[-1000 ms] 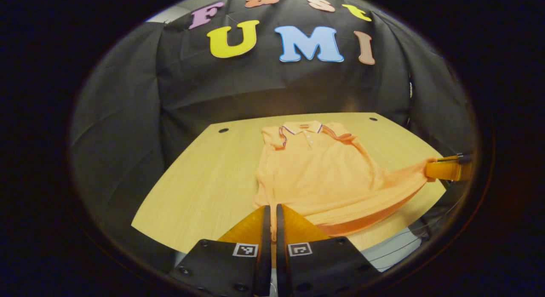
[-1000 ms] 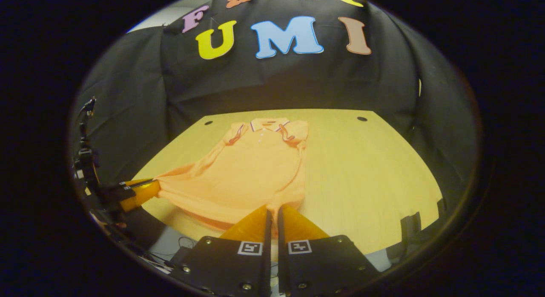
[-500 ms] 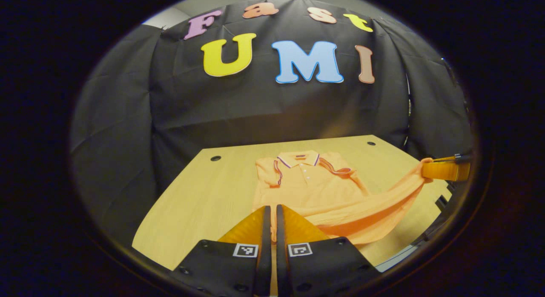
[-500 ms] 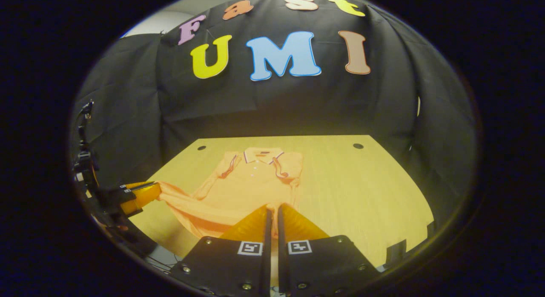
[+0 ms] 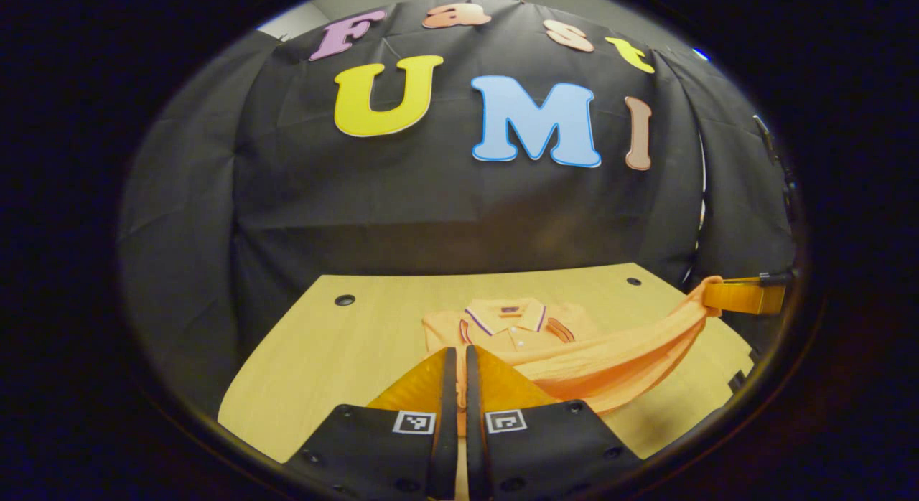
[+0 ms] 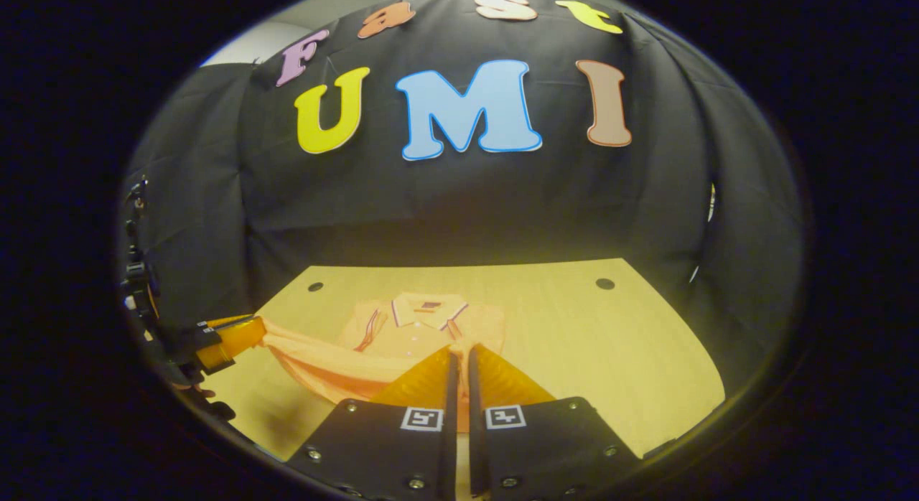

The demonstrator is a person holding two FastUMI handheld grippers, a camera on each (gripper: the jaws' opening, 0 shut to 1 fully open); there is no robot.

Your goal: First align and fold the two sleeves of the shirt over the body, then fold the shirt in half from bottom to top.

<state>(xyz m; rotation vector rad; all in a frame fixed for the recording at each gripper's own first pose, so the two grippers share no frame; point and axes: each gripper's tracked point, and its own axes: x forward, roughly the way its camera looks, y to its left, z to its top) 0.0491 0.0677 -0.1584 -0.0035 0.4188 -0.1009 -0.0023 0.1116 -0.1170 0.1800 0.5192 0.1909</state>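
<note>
Left gripper (image 5: 455, 357) low at the worktop's near edge, pointing across toward the far edge, fingers (image 5: 444, 386) pressed together on the hem of the orange shirt (image 5: 596, 357). Seen again from the right gripper view at the left rim (image 6: 255, 329), level and raised off the worktop (image 6: 610, 343), pinching the hem's left corner.

Shirt toward the far edge, about midway between the left and right edges, collar (image 5: 506, 316) flat and facing the far edge, sleeves folded in over the body. Lower half lifted clear of the wood, hem stretched as a sagging band between the two grippers, underside showing and a shadow beneath it on the worktop. Collar and button placket (image 6: 423, 314) likewise in the right gripper view, just beyond the raised band.

Right gripper (image 6: 459, 357) also low at the near edge, aimed at the far edge, fingers (image 6: 446, 386) closed tight with orange cloth nipped between them. From the left gripper view, at the right rim above the worktop's right side (image 5: 707, 294), held roughly level, hem's right corner gripped at its tip.

Two dark round holes near the far corners of the worktop (image 5: 344, 300), (image 5: 633, 281).
</note>
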